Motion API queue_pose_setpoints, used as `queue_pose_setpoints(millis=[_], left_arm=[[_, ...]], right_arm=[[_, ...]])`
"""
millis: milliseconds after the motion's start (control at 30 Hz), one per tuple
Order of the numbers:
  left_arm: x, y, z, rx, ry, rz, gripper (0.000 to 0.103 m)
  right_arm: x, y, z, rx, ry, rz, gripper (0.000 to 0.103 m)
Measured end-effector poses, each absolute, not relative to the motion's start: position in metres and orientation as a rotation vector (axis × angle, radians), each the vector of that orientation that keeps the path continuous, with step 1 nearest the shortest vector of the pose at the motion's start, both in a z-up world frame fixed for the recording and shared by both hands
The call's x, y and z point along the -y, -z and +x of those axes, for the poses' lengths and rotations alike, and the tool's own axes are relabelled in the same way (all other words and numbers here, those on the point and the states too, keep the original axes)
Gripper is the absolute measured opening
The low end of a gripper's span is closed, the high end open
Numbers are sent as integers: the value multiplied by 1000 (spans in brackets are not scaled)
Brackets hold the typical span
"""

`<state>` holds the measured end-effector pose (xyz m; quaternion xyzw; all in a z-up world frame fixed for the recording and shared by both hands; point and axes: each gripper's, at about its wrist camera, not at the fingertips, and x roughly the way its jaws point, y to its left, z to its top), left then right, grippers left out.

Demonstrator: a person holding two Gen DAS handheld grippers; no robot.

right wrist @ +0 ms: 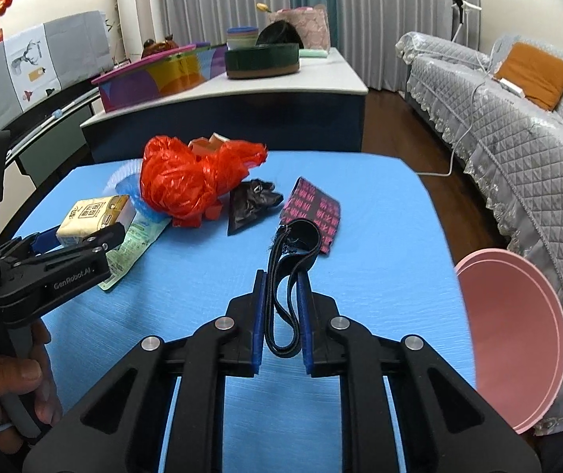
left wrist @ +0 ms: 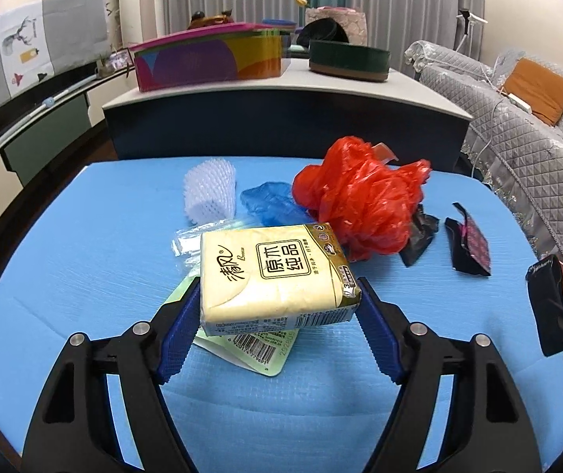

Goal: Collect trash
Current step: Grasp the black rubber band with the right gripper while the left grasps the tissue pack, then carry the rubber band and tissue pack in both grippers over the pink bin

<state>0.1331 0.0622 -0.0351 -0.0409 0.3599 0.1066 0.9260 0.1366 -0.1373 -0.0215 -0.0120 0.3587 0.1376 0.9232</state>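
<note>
My left gripper [left wrist: 277, 303] is shut on a cream tissue pack [left wrist: 273, 272], lifted slightly above the blue table [left wrist: 84, 276]; the same tissue pack [right wrist: 92, 215] shows in the right wrist view between the left gripper's fingers [right wrist: 104, 236]. My right gripper [right wrist: 282, 299] is shut on a black strap loop [right wrist: 281, 276], which hangs folded between the blue pads. On the table lie a crumpled red plastic bag [left wrist: 364, 197], a blue plastic piece [left wrist: 269, 203], a white foam net [left wrist: 210, 191], a green label wrapper [left wrist: 249, 349], a black wrapper [left wrist: 419, 240] and a pink-patterned packet [right wrist: 313, 209].
A pink round bin [right wrist: 513, 335] stands off the table's right edge, beside a grey quilted sofa [right wrist: 517, 138]. Behind the table is a low cabinet [left wrist: 281, 118] with a colourful box and a green round tin. A person's hand [right wrist: 9, 386] holds the left gripper's handle.
</note>
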Motion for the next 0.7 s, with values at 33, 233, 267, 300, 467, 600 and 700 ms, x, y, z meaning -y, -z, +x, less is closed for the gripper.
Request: queue_pose_setpoints(millis=[33, 233, 267, 300, 467, 600, 700], left_arm=[[-61, 34, 131, -733, -216, -83, 72], [-54, 23, 115, -700, -196, -80, 72], [-53, 22, 113, -697, -193, -80, 72], [-51, 20, 109, -693, -188, -81, 72], [-40, 14, 96, -671, -164, -86, 72], [-29, 13, 87, -665, -142, -99, 72], [-18, 12, 84, -658, -123, -100, 72]], right_arm=[[139, 19, 135, -728, -280, -28, 15], [149, 7, 125, -682, -250, -40, 15], [153, 4, 123, -674, -241, -37, 15], [155, 3, 122, -668, -235, -34, 15], [170, -8, 110, -635, -207, -21, 15], [183, -14, 102, -624, -185, -7, 15], [193, -16, 96, -624, -174, 7, 15]])
